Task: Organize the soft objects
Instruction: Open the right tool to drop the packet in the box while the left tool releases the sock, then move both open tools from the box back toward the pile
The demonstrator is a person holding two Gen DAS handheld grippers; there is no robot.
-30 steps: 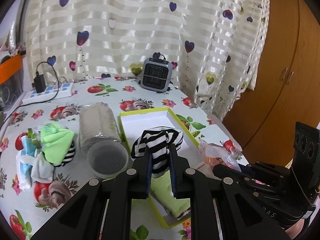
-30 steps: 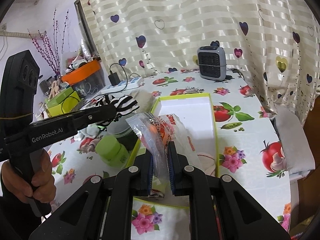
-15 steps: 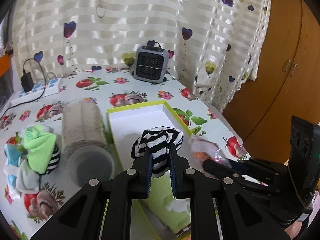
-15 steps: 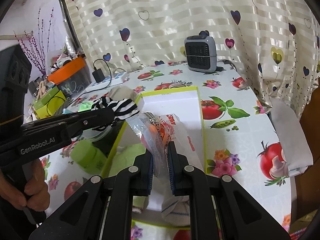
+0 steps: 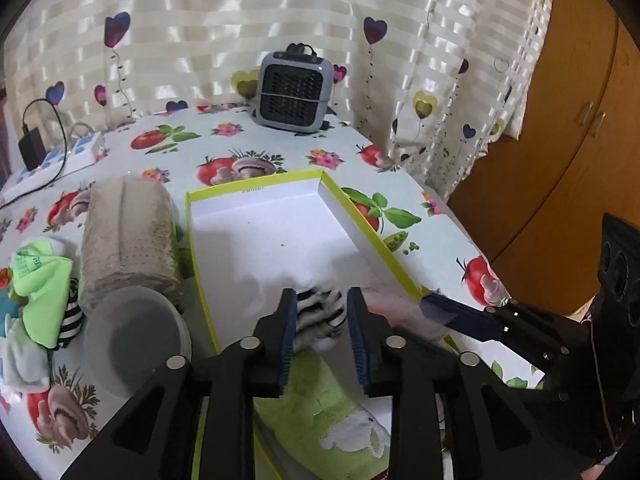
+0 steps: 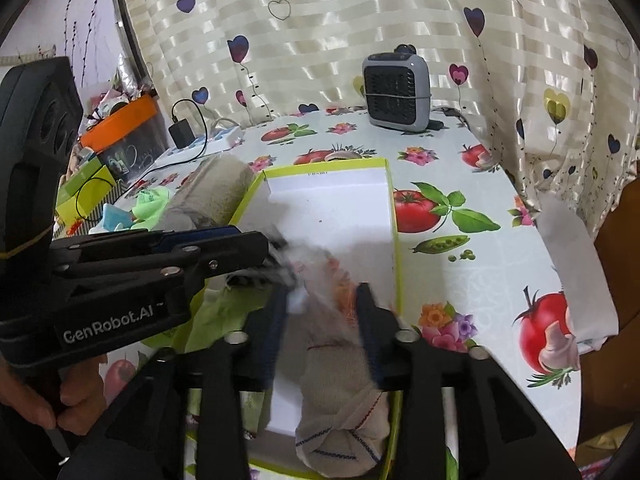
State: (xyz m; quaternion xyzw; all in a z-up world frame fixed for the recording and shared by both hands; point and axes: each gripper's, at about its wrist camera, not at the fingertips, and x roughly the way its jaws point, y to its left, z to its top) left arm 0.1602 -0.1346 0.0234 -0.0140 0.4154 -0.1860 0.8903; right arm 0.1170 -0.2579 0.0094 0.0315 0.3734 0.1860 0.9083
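Left wrist view, from the table's left edge: a heap of small socks [image 5: 38, 292] in green, blue and white lies beside a grey towel roll [image 5: 128, 240] with a clear plastic cup [image 5: 138, 344] against its near end. Next comes the yellow-rimmed box [image 5: 256, 194], set mid-table with its white floor mostly bare. At its near end the left gripper [image 5: 322, 312] has its jaws opening, and the striped sock [image 5: 320, 312] sits loose between the pads, no longer pinched, over a green sock [image 5: 320, 412] in the box's near corner. Right of it, the right gripper [image 6: 322, 312] also has its jaws opening; the crinkly plastic packet [image 6: 332, 288] between them is blurred and seems to be dropping free above a grey sock [image 6: 340, 412] at the box's near edge.

All these pieces look light, limp and unbreakable. A sock will sag from any pinch, so taking it at the bunched middle should carry it best; the packet's film looks slippery, so its crimped edge is the safer hold.
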